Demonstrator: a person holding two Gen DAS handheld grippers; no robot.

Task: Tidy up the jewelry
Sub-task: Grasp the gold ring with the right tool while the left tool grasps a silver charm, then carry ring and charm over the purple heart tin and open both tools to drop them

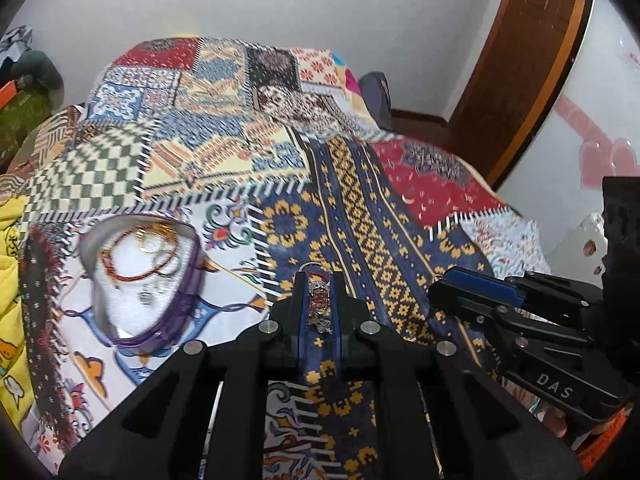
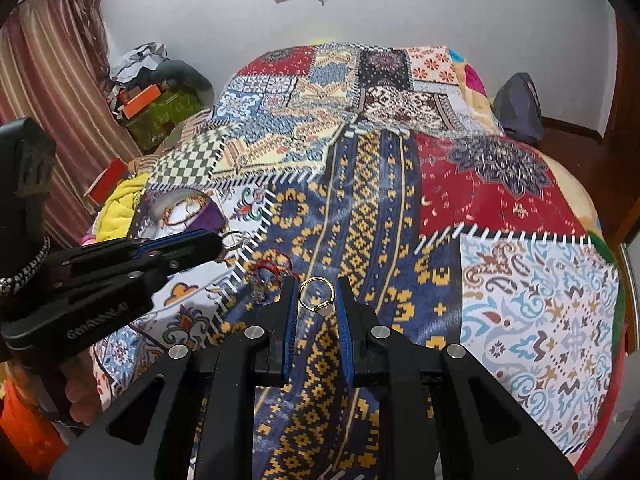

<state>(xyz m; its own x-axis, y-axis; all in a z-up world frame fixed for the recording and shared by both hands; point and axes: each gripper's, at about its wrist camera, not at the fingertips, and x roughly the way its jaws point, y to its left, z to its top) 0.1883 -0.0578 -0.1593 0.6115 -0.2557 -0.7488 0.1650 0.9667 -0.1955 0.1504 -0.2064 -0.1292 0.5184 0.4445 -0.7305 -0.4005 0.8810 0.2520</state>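
My left gripper (image 1: 319, 280) is shut on a beaded red and silver jewelry piece (image 1: 319, 300); in the right wrist view it (image 2: 219, 246) has a silver ring and red threads (image 2: 266, 270) hanging from its tip. My right gripper (image 2: 317, 292) is shut on a gold ring (image 2: 316, 294) held between its blue pads above the bedspread; it also shows at the right of the left wrist view (image 1: 440, 284). A purple-rimmed pouch (image 1: 146, 280) lies open on the bed at left, holding red and gold bangles (image 1: 140, 256); it also shows in the right wrist view (image 2: 188, 210).
A patchwork bedspread (image 1: 360, 208) covers the whole bed. Yellow cloth (image 1: 10, 280) lies at the bed's left edge. A striped curtain (image 2: 60, 100) and clutter stand at the left, a dark bag (image 2: 518, 104) at the far side, a wooden door frame (image 1: 520, 60) at the right.
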